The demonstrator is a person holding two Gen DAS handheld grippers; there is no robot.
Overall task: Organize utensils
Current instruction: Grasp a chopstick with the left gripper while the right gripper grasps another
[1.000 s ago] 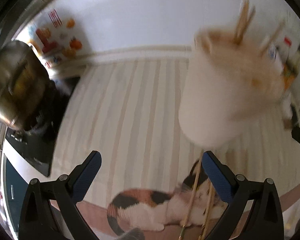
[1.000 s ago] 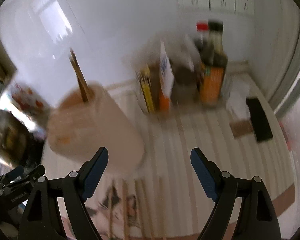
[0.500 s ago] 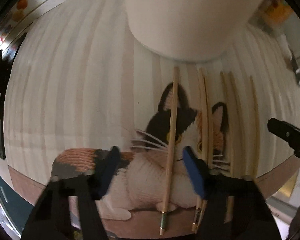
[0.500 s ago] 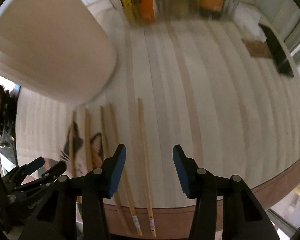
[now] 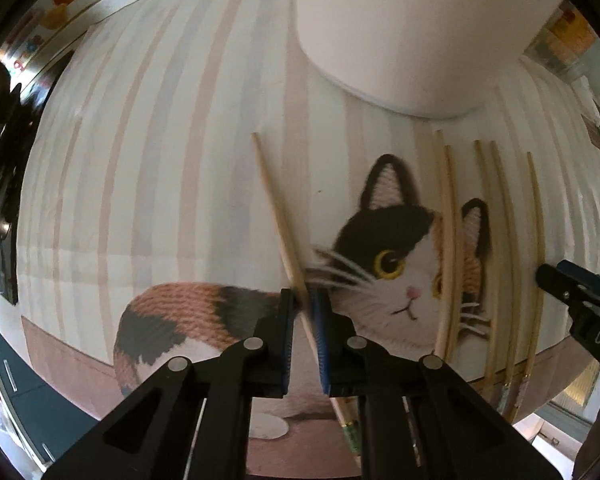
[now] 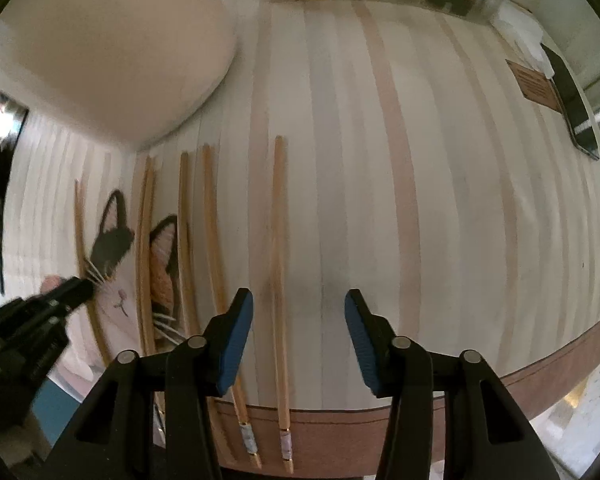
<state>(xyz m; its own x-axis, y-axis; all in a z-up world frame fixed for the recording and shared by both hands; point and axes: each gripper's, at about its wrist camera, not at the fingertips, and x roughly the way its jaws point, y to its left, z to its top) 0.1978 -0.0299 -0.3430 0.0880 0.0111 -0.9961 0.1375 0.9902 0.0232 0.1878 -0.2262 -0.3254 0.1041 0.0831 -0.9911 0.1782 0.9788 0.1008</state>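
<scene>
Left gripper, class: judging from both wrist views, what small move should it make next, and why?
Probably lift. The left gripper is shut on one chopstick, already tilted away from the other chopsticks lying flat on the mat; the white holder stands just beyond.

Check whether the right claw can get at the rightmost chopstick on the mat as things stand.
Probably yes. The right claw hangs open straight over the rightmost chopstick, which lies between its fingers, apart from the neighbouring chopstick, with nothing on top.
</scene>
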